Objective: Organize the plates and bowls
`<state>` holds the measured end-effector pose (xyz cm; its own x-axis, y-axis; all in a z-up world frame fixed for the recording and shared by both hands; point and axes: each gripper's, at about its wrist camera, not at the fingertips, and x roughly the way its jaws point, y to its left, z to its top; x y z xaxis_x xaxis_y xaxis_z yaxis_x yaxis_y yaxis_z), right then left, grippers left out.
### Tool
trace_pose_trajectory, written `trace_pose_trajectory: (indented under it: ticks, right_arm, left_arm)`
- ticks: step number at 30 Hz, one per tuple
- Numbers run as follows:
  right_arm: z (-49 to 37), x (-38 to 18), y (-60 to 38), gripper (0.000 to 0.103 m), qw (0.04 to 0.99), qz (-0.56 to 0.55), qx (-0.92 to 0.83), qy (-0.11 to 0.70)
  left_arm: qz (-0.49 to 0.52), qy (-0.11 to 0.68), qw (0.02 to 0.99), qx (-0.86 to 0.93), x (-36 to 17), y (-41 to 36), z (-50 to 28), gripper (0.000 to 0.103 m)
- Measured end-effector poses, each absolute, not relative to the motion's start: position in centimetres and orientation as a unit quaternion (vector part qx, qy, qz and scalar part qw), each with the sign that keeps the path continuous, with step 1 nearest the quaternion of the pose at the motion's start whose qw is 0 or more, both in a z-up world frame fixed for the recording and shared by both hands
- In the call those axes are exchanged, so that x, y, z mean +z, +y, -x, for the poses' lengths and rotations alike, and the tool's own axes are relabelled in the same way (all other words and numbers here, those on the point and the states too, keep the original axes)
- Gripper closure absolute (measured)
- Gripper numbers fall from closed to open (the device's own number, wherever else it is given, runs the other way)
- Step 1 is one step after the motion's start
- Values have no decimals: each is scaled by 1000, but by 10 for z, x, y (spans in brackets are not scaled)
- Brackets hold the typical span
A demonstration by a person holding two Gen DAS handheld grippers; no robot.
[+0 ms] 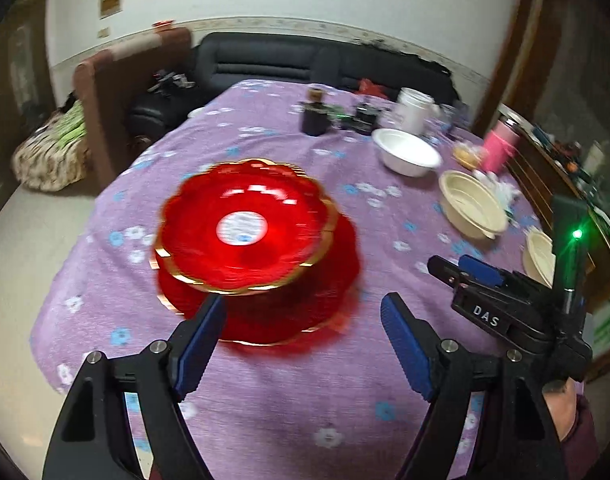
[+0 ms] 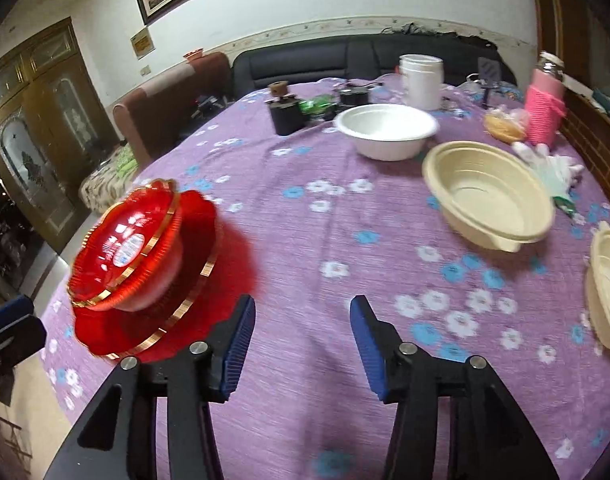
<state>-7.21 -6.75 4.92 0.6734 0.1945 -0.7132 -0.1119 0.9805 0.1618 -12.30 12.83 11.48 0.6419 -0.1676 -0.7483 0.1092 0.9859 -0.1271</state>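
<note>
A stack of red plates [image 1: 249, 240] with scalloped gold rims sits on a round table under a purple flowered cloth [image 1: 289, 392]; the top plate is tilted and off-centre on the ones below and carries a round white label at its middle, too blurred to read. Beyond the stack to its right stands an empty white bowl [image 1: 407, 151], then an empty cream bowl [image 1: 471, 204] nearer the table's edge, and another cream bowl [image 2: 609, 288] further along that edge. Behind the white bowl are a white tub [image 2: 421, 80] and a pink bottle [image 2: 543, 98]; their contents cannot be seen.

The left gripper [image 1: 303, 320] points down at the stack's near edge, jaws wide, nothing between them. The right gripper [image 2: 301, 320], marked "DAS" on its side, is just right of the stack, jaws apart and empty.
</note>
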Motion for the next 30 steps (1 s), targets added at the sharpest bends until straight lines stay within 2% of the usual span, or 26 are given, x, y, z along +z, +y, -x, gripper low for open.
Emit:
trace_pose_trajectory:
  ticks: [3,8,13,23,30]
  right_arm:
    - [80,49,-88,46,916,-55,71,391]
    - [90,44,-128,41,917,-79,46,389]
    - [96,37,-159,41,915,-109,28,387]
    - [94,20,-178,40,911,-139,6,388]
    - [97,14,-189,40,916,-179,5,359]
  left_arm:
    - [12,412,907,-88,113,107,126,17]
    - [-21,433,895,-108,102,74,123,17]
    - [-59,432,894,-101,94,47,123,17]
    - [-106,436,889,-90,77,25,120,17]
    - [-116,441,887,-78,71,20,113,17]
